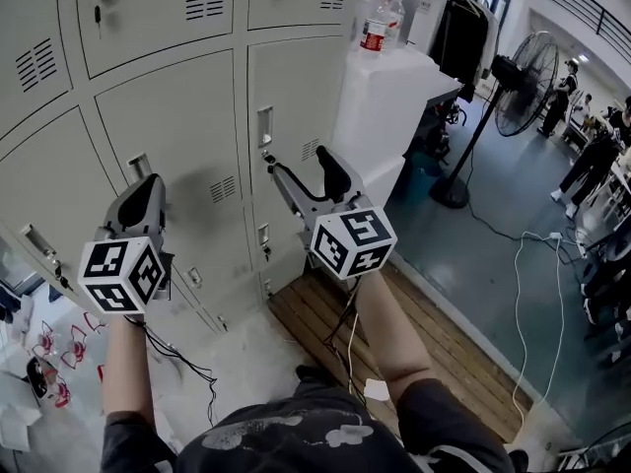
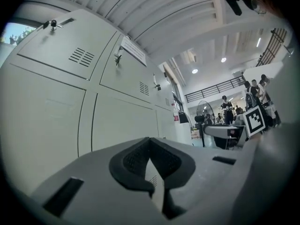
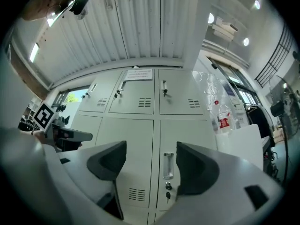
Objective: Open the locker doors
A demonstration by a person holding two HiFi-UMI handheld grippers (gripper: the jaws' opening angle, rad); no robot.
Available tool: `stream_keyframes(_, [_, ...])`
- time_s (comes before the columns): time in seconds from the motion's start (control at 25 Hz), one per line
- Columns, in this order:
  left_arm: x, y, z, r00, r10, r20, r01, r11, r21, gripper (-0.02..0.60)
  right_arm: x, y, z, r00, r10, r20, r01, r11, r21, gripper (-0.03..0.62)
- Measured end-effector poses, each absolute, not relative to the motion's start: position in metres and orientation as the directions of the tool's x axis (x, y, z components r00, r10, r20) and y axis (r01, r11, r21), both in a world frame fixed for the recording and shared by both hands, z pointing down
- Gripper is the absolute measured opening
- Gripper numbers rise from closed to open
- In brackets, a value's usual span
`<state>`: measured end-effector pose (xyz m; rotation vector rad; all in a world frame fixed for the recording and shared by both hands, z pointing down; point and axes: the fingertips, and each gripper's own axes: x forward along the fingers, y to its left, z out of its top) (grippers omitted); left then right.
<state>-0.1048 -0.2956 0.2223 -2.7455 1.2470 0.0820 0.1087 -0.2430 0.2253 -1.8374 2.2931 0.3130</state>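
Observation:
A bank of grey lockers (image 1: pixel 187 116) fills the upper left of the head view; all the doors I see look closed. My right gripper (image 1: pixel 304 173) is open, a short way in front of the lower right door (image 1: pixel 296 97), and points at it. In the right gripper view that door's clear handle (image 3: pixel 168 165) and its key (image 3: pixel 168 192) show between the spread fingers (image 3: pixel 110 161). My left gripper (image 1: pixel 146 187) is shut on nothing, just below the handle (image 1: pixel 138 166) of the middle door. In the left gripper view its pads (image 2: pixel 136 161) meet in front of plain door panels (image 2: pixel 122 121).
A white cabinet (image 1: pixel 394 97) with bottles (image 1: pixel 375 23) on top stands right of the lockers. A wooden pallet (image 1: pixel 325 328) lies on the floor below the right arm. Cables (image 1: pixel 527 294) run across the floor, and a standing fan (image 1: pixel 527 67) and several people are farther right.

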Motion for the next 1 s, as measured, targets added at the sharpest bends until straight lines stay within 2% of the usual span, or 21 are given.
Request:
stream_keyframes(0.44, [-0.071, -0.327, 0.140, 0.603, -0.775, -0.188, -0.797, -0.597, -0.094, 0.008, 0.135, -0.299, 0.120, -0.359, -0.838, -0.412, -0.930, 0.358, 0.082, 0.321])
stream_keyframes(1.0, [-0.046, -0.348, 0.060, 0.554, -0.794, -0.251, -0.833, -0.532, -0.154, 0.008, 0.133, -0.338, 0.003, -0.470, -0.747, -0.470, -0.882, 0.383, 0.273, 0.319])
